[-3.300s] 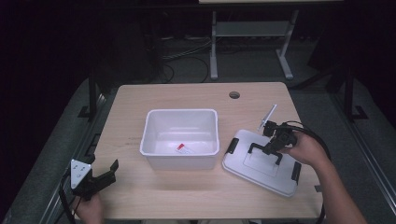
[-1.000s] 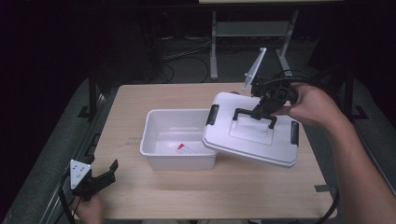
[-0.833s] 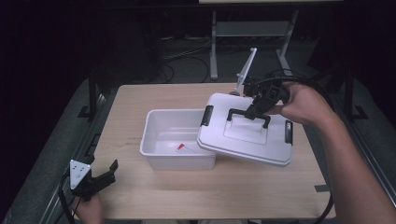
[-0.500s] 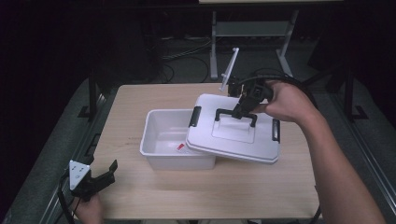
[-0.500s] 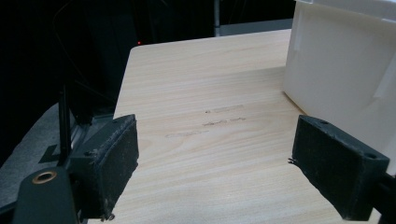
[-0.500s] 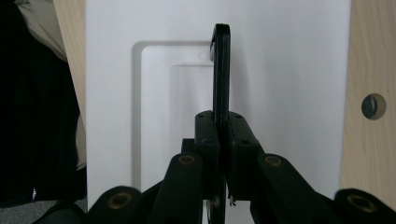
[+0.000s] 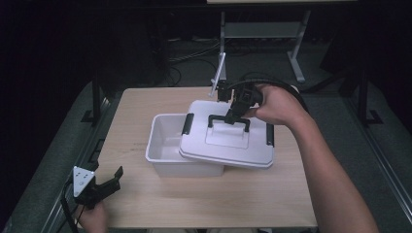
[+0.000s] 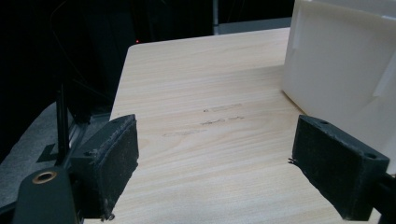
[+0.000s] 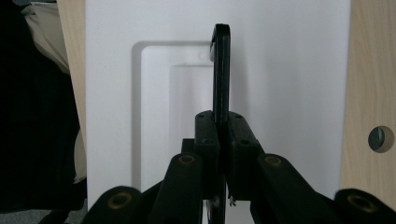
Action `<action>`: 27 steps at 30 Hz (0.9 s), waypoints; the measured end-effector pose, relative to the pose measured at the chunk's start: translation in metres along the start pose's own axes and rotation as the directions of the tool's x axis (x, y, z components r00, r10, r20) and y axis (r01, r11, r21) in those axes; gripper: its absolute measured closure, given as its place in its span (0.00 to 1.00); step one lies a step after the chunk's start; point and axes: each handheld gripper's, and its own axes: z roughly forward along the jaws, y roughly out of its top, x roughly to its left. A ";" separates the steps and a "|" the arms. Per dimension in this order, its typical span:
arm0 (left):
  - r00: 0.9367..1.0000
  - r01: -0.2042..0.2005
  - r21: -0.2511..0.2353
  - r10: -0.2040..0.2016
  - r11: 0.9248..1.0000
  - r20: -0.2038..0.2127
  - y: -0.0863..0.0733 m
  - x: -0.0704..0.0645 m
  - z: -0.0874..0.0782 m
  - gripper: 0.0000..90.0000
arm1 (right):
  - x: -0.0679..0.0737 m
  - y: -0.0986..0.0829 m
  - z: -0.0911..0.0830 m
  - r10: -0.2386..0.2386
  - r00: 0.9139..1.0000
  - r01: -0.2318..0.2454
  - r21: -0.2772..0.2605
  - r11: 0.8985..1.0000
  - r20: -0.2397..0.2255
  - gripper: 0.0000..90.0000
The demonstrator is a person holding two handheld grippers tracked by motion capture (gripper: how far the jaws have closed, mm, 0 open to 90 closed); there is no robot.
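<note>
While the lid hangs over the tub, the scene reads as follows.

Right gripper [image 7: 232, 114]: jaws closed tight on the black handle [image 7: 229, 120] of the white lid [image 7: 228, 143]; the person's right hand [image 7: 274, 104] holds it from the far right side of the table.
Lid: tilted, covering the right part of the white plastic tub [image 7: 167, 148] and overhanging the tub's right side; the left part of the tub is uncovered. Black latches sit at the lid's left [image 7: 187, 124] and right [image 7: 269, 135] ends.
Tub: near the middle of the light wooden table [image 7: 145, 199].
Left gripper [image 7: 104, 184]: at the near left corner of the table, jaws spread wide, holding nothing; a grey three-cornered plate [image 7: 80, 180] sits on top.
Right gripper view, extra detail: the handle [image 9: 221, 70] runs edge-on between the two closed pads [image 9: 239, 135], over the lid's recessed panel [image 9: 173, 93]; a round hole [image 9: 381, 138] in the tabletop shows beside the lid.
Left gripper view, extra detail: two black foam pads [image 8: 114, 161] stand well apart over bare wood [image 8: 205, 140] with faint scuff marks [image 8: 222, 115]; the tub wall [image 8: 341, 70] rises just past the right pad.
</note>
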 end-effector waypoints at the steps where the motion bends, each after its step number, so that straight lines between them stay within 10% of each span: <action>1: 1.000 -0.003 -0.001 0.003 1.000 0.000 0.000 0.000 0.000 0.15 | 0.000 0.001 0.000 0.001 1.000 -0.001 0.000 1.000 -0.002 0.94; 27: 1.000 -0.011 0.004 0.011 1.000 0.008 0.000 0.000 0.001 0.15 | -0.006 0.069 0.041 -0.073 0.997 0.073 0.007 0.997 -0.040 0.94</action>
